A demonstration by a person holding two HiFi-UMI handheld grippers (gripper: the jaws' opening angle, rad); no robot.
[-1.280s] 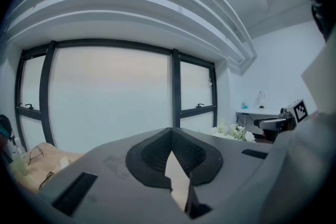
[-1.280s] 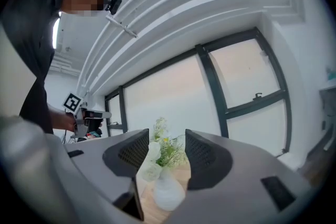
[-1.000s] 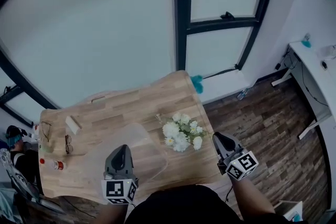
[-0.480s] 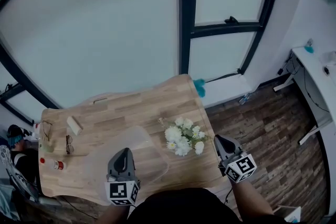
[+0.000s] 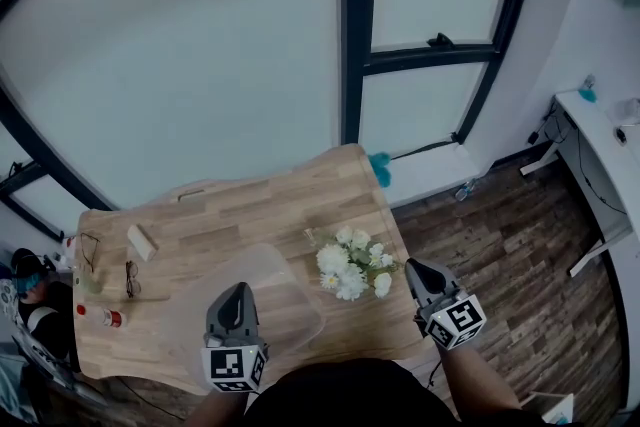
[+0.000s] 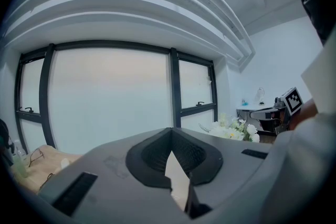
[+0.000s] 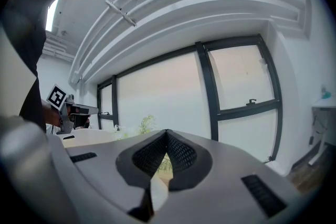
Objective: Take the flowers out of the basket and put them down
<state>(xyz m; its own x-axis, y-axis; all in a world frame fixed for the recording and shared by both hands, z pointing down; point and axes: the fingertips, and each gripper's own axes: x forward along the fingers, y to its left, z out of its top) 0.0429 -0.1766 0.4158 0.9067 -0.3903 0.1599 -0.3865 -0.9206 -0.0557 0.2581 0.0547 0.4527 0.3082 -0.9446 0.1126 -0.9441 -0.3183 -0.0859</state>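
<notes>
A bunch of white flowers (image 5: 352, 267) lies on the wooden table (image 5: 250, 210) near its right edge, outside the basket (image 5: 290, 287), a translucent tub left of it. My left gripper (image 5: 233, 295) hovers over the tub's near side, jaws shut with nothing held. To the flowers' right, off the table edge, my right gripper (image 5: 413, 269) is shut and empty. The flowers (image 6: 233, 131) and the right gripper (image 6: 286, 107) show in the left gripper view. The right gripper view catches the left gripper (image 7: 65, 107) and green stems (image 7: 147, 124).
Two pairs of glasses (image 5: 130, 275), a red-capped bottle (image 5: 100, 315) and a small white block (image 5: 140, 240) sit at the table's left end. A teal duster (image 5: 377, 165) lies at the far corner. A white desk (image 5: 600, 135) stands at the right over wood flooring.
The right gripper has rolled slightly and stays beside the flowers. The flowers, tub and left gripper keep their places; the view has shifted a little.
</notes>
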